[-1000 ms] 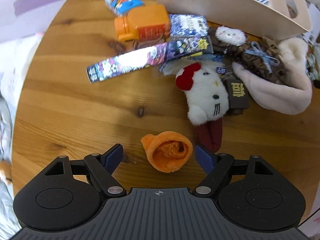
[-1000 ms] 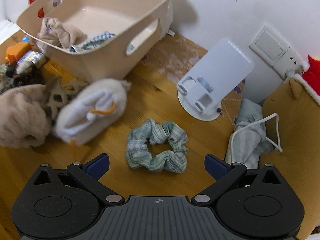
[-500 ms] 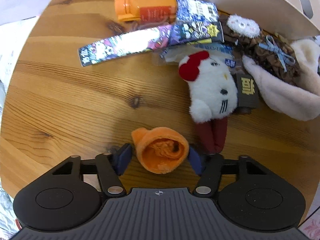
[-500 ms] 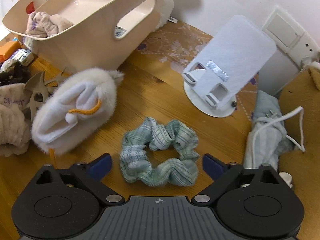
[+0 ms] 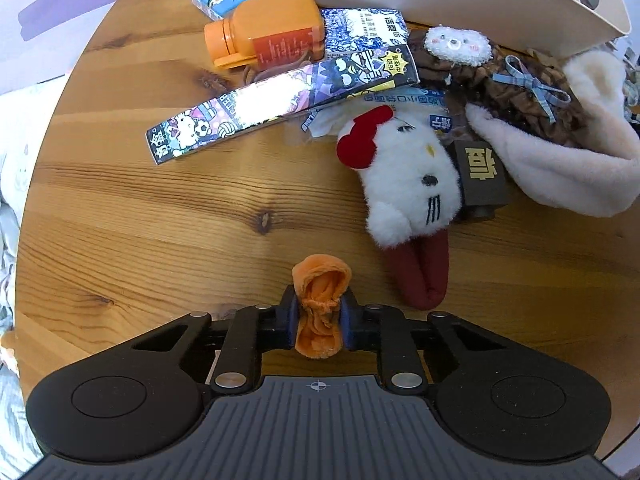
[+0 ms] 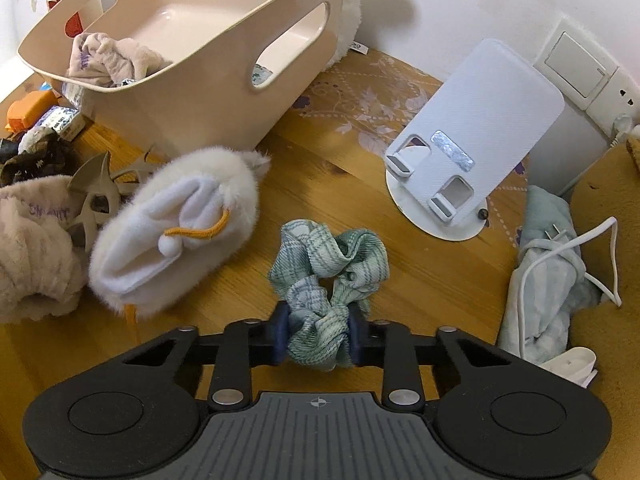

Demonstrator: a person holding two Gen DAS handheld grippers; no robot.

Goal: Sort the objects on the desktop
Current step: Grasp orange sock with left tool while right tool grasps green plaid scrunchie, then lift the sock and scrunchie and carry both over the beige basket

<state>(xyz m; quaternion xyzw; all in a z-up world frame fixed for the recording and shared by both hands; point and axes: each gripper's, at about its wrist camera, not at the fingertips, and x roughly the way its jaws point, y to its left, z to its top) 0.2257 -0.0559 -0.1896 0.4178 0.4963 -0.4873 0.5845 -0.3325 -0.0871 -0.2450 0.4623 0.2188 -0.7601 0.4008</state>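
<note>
My left gripper [image 5: 319,322] is shut on a small orange plush piece [image 5: 321,292], squeezed narrow between the blue pads just above the wooden table [image 5: 160,216]. My right gripper [image 6: 319,338] has its jaws closing on a green plaid scrunchie [image 6: 329,268]; both pads press into its near side and the cloth bunches up. The beige basket [image 6: 208,92] stands behind, to the left, with a pale plush item [image 6: 108,56] inside.
A white cat plush [image 5: 408,184], long printed box [image 5: 280,104], orange bottle [image 5: 268,36], brown scrunchies [image 5: 516,92] and a cream plush [image 5: 568,172] crowd the left view. A white fluffy pouch [image 6: 180,228], phone stand [image 6: 468,160] and bundled cable cloth [image 6: 548,276] flank the scrunchie.
Both grippers went from wide open to closed. The left one clamped the orange plush piece, the right one clamped the green scrunchie, which crumpled and shifted toward the jaws.
</note>
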